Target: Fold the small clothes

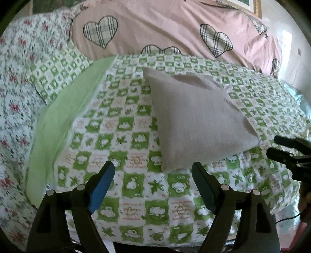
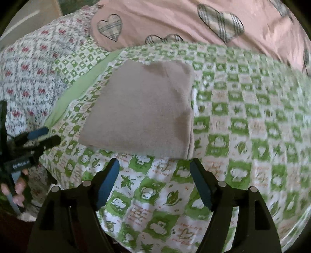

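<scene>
A small grey garment (image 1: 196, 118) lies folded into a flat rectangle on the green-and-white checked quilt (image 1: 120, 140). It also shows in the right wrist view (image 2: 143, 109). My left gripper (image 1: 153, 169) is open and empty, just short of the garment's near edge. My right gripper (image 2: 154, 165) is open and empty, also just short of the near edge. The right gripper shows at the right edge of the left wrist view (image 1: 279, 148), and the left gripper shows at the left edge of the right wrist view (image 2: 44, 136).
A pink duvet with checked hearts (image 1: 175, 29) lies behind the quilt (image 2: 243, 116). A floral sheet (image 1: 17, 77) covers the left side. A plain green band (image 1: 58, 120) edges the quilt on the left. A framed picture (image 1: 245, 5) hangs at the far back.
</scene>
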Available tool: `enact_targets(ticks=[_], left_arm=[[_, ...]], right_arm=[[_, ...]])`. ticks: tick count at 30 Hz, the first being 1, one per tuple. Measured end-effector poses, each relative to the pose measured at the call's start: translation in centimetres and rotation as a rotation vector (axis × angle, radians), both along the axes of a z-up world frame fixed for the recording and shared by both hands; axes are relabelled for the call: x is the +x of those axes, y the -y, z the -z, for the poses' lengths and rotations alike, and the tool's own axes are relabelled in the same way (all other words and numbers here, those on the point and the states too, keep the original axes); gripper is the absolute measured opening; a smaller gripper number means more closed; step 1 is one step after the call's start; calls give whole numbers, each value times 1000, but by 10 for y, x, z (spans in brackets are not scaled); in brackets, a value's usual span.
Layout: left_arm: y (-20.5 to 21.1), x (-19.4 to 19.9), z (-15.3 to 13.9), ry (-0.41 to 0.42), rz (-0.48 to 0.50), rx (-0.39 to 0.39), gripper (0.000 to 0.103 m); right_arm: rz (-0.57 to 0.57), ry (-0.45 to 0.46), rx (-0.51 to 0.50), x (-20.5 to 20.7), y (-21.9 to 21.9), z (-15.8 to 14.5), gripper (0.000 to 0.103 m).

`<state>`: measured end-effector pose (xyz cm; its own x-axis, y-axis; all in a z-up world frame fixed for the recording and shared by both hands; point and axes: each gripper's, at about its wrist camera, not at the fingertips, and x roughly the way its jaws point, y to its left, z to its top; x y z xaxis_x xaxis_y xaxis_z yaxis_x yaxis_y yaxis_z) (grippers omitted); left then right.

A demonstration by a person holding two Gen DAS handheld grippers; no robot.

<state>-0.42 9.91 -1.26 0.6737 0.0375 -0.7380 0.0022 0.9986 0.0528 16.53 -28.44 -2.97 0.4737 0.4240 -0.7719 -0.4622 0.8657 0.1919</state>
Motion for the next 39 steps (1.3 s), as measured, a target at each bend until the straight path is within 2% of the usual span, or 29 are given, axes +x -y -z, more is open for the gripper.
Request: enact_targets(ticks=[3,6,10,15,23,39], left_arm=[[2,1,-5,13,3,13,84],[5,4,-4,3,5,25,85],[7,10,7,-35,-8,50,86],[4,17,17,-43,-23,27,86],[1,46,21,-65,-23,-19,86],[8,85,21,-87,-59,-23,86]], right_arm=[[-18,37,-3,-2,-2,-8,86],[-11,52,7,2,-1,-10,89],[32,21,25,10,0,-2,90],[67,-12,49,20,3,9,90],[55,-25,46,40,-5,11,90],[27,-56,24,78,-30,15,90]])
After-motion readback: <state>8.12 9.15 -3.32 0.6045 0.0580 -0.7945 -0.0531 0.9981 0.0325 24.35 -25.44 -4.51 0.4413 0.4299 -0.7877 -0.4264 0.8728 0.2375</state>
